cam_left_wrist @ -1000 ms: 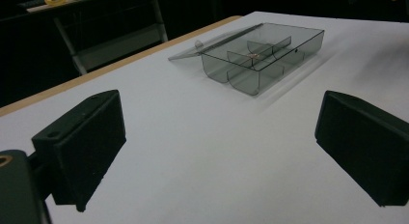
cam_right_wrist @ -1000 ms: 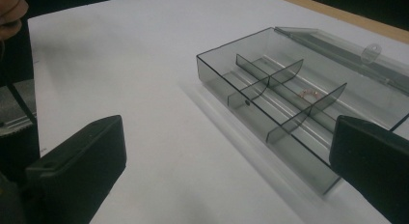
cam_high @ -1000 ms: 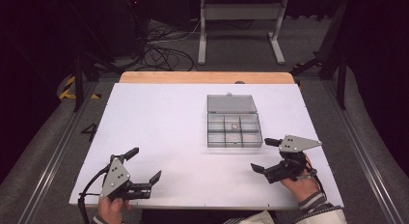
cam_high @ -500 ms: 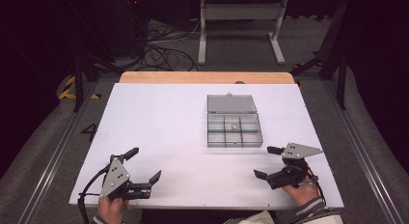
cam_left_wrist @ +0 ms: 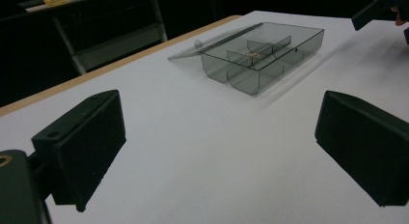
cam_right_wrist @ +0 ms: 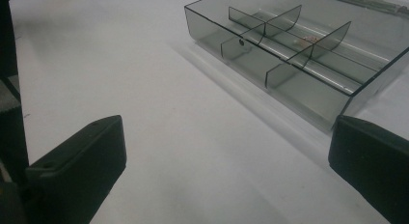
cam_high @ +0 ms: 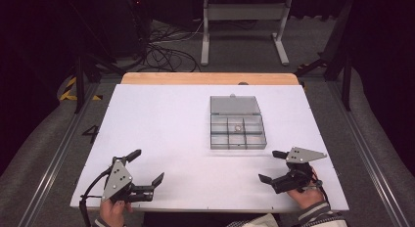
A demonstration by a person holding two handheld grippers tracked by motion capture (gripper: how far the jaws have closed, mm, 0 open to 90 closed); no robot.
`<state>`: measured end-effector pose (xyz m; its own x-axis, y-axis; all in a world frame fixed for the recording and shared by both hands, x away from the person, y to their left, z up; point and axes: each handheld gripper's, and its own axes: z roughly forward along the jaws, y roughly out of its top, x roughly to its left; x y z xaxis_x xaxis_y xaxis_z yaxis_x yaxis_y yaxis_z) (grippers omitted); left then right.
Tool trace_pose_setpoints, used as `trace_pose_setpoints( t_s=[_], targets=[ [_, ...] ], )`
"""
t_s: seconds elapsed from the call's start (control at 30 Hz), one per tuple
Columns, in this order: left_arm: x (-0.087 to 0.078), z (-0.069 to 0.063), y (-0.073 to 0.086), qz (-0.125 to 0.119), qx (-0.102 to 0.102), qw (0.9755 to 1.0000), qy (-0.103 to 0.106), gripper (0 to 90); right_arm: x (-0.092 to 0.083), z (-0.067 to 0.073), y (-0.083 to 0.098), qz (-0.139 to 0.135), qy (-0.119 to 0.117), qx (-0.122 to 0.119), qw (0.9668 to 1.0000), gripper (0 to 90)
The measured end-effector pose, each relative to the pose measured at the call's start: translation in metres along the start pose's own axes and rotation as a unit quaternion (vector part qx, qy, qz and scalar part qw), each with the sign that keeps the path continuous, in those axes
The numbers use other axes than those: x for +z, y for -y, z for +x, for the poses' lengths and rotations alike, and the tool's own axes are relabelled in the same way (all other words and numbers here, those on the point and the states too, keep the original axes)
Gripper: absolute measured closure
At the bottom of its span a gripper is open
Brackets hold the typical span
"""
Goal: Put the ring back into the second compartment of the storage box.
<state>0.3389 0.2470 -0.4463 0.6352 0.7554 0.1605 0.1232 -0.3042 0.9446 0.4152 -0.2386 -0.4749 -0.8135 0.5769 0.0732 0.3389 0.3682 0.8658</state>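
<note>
- We see the left gripper, at the lower left of the high view, with its black jaws spread wide and nothing between them; it sits low over the white table top.
- The right gripper, at the lower right, has its jaws just as far apart and empty.
- Right of centre in the high view lies a smoky grey transparent plastic compartment box, its lid opened flat toward the table's far edge.
- One small pale item lies in a middle compartment; we cannot tell what it is.
- Both grippers are well apart from the box.
</note>
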Motion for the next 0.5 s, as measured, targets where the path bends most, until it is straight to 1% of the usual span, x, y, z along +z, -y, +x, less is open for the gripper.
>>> trace_pose_setpoints(
  t_s=[0.2, 0.4, 0.47, 0.5],
  targets=[
    [0.0003, -0.0003, 0.0, 0.0, 0.0, 1.0, 0.0, 4.2, 0.0, 0.0034, -0.0012, 0.001, 0.005, -0.011, 0.9999, 0.5],
    [0.0003, -0.0001, 0.0, 0.0, -0.001, 1.0, 0.001, 4.2, -0.0008, 0.0041, -0.002, 0.0, 0.01, -0.014, 0.9998, 0.6],
    [0.0004, 0.0005, 0.0, 0.001, 0.001, 1.0, 0.002, 4.2, -0.0009, 0.0048, -0.003, 0.004, 0.015, -0.018, 0.9997, 0.6],
    [0.0003, 0.0007, 0.0002, -0.001, -0.001, 1.0, 0.004, 4.2, -0.001, 0.0052, -0.0035, 0.007, 0.018, -0.021, 0.9996, 0.6]
  ],
)
